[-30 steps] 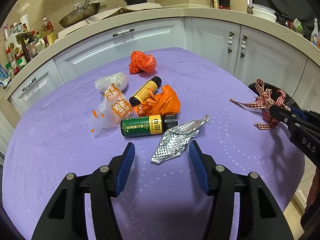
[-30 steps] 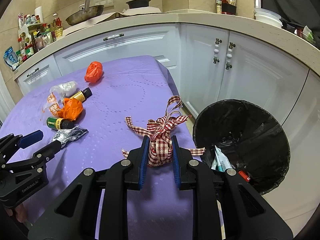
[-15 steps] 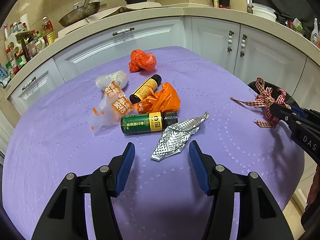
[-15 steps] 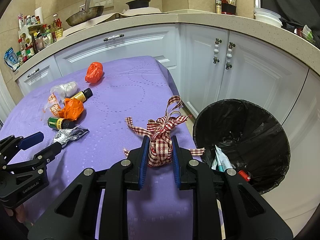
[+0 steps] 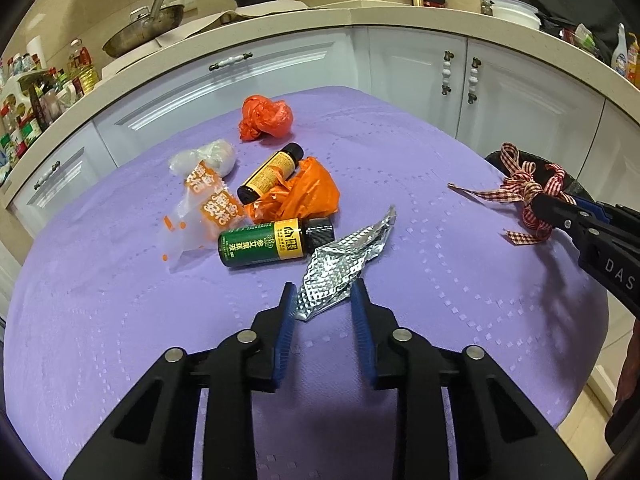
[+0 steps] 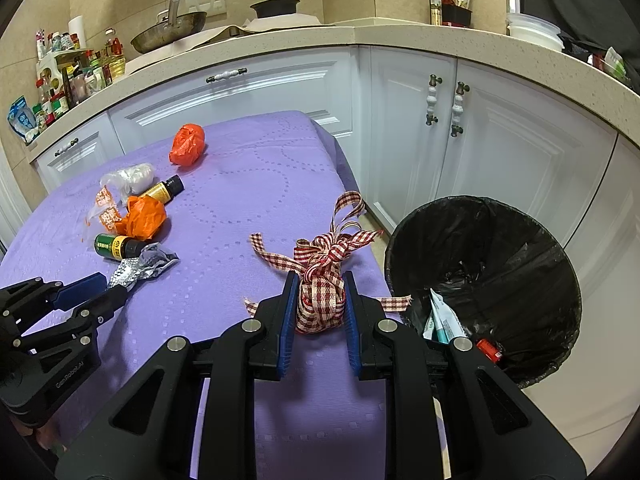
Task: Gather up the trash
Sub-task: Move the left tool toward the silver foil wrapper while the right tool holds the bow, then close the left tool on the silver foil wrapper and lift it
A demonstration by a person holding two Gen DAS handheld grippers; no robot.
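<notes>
left gripper (image 5: 324,292): angled down toward the tabletop, black arms and blue pads in the foreground; jaws have just been closing, with the near end of the foil wrapper (image 5: 344,264) between them.
left pads: at the foil's edges; firm pressing cannot be told.
right gripper (image 6: 318,300): angled down, jaws drawn in, blue pads pressed on both sides of the checked ribbon bundle (image 6: 320,300).

We're in a home kitchen: white cabinets (image 6: 248,92) under a speckled countertop (image 6: 400,36), a frying pan (image 6: 168,34), a black pot (image 6: 275,5) and condiment bottles (image 6: 72,76) against tiled walls.
</notes>
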